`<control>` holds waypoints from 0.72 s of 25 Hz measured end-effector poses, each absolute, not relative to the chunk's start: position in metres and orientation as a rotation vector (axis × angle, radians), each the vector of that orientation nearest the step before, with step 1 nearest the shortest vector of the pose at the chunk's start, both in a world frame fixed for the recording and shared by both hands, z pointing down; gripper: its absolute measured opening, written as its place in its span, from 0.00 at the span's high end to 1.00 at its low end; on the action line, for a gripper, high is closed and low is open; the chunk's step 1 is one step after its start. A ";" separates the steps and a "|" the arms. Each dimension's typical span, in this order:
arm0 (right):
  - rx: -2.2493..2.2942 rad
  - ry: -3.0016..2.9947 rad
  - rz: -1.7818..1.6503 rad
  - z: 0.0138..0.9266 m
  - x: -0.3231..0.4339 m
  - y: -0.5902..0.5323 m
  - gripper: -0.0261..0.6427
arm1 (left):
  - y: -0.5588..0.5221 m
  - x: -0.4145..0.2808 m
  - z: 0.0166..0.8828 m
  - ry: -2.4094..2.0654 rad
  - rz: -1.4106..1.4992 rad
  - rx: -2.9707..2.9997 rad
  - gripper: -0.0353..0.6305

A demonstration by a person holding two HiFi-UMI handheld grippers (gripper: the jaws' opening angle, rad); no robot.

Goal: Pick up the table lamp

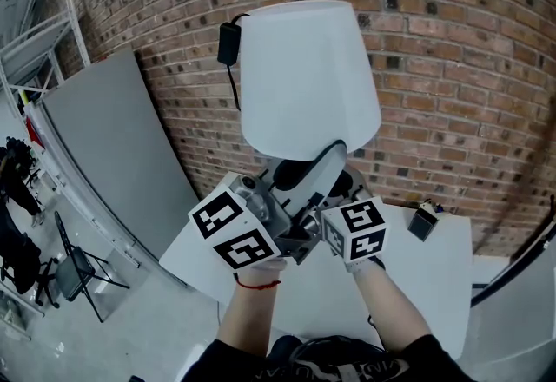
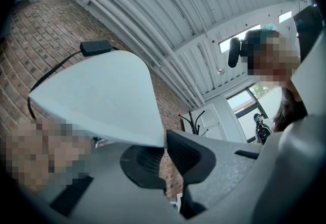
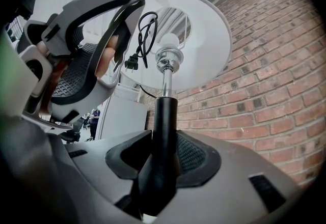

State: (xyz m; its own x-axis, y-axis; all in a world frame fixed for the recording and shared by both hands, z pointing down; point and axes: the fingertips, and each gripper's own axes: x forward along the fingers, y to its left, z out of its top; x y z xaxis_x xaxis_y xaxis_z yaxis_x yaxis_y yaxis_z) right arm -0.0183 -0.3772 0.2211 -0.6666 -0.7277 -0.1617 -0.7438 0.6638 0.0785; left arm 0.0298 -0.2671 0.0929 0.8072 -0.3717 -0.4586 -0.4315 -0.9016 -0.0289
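Observation:
The table lamp is lifted off the table, in front of the brick wall. Its white shade (image 1: 308,76) fills the middle of the head view. In the right gripper view, my right gripper (image 3: 162,151) is shut on the lamp's black stem (image 3: 164,116), below the bulb (image 3: 168,42) and shade (image 3: 206,39). My left gripper (image 2: 164,147) is shut on the shade's lower rim (image 2: 102,101). In the head view, the left gripper (image 1: 334,152) reaches up to the shade and the right gripper (image 1: 341,187) sits just below it. A cord with a plug (image 3: 131,62) hangs inside the shade.
A white table (image 1: 434,276) lies below my hands, with a small black object (image 1: 423,221) near its far edge. The brick wall (image 1: 460,68) is close behind the lamp. A grey panel (image 1: 113,154) leans at the left, with a folding chair (image 1: 78,272) on the floor.

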 end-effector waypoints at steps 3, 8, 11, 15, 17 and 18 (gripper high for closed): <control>-1.228 2.754 0.207 0.221 -0.017 -0.378 0.74 | -0.268 0.031 0.093 0.635 0.683 -2.862 0.92; -1.232 2.755 0.199 0.223 -0.017 -0.379 0.74 | -0.270 0.030 0.095 0.635 0.681 -2.871 0.92; -1.238 2.752 0.196 0.223 -0.017 -0.380 0.74 | -0.271 0.030 0.094 0.631 0.682 -2.875 0.92; -1.245 2.748 0.200 0.222 -0.016 -0.381 0.74 | -0.271 0.031 0.094 0.622 0.683 -2.876 0.92; -1.249 2.747 0.203 0.222 -0.016 -0.382 0.74 | -0.271 0.031 0.094 0.618 0.687 -2.878 0.92; -1.250 2.747 0.203 0.222 -0.016 -0.382 0.74 | -0.271 0.030 0.095 0.617 0.688 -2.879 0.92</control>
